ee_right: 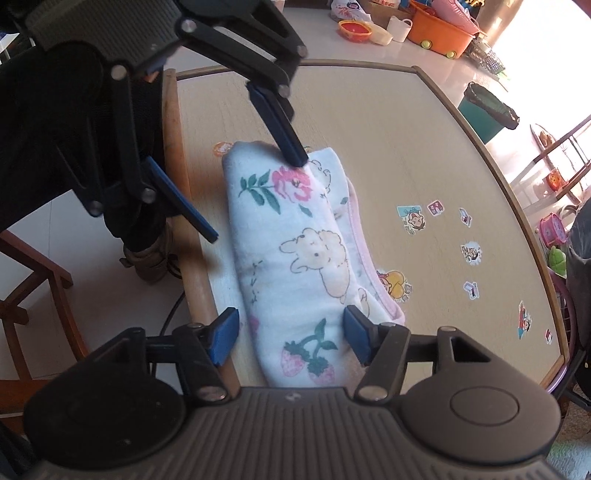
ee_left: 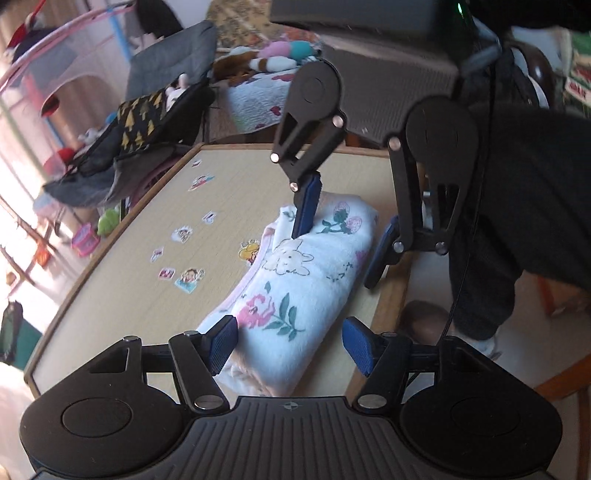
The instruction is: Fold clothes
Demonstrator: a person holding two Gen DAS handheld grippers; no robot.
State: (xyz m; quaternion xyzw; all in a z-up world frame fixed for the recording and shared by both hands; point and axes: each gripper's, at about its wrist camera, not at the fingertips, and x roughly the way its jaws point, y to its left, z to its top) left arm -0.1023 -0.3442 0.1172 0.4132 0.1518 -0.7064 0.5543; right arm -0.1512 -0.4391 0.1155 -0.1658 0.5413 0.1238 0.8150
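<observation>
My left claw (ee_left: 290, 345) sits at the bottom of the left wrist view, jaws apart, straddling the near end of the folded towel (ee_left: 295, 288). The blue pads (ee_left: 221, 347) stand beside the cloth without pinching it; whether the left one brushes the edge I cannot tell.

My right claw (ee_right: 290, 338) sits at the bottom of the right wrist view, jaws likewise apart, one pad on each side of the strawberry-printed end of the towel (ee_right: 295, 258). No clamp on the cloth.

Seen from the left wrist view, the right claw (ee_left: 340, 240) hangs over the far end of the towel, one blue finger over the cloth, the other off its right edge near the rim of the tabletop (ee_left: 147, 288).

Towel: white, printed with pink flowers, a cream bear and strawberries, pink trim along one side. It lies folded into a long narrow bundle on the tabletop (ee_right: 406, 147), close to the edge where I stand.

Small cartoon stickers (ee_right: 413, 219) dot the tabletop to the right of the towel in the right wrist view. An orange tub (ee_right: 439, 31) stands on the floor in the upper right.
</observation>
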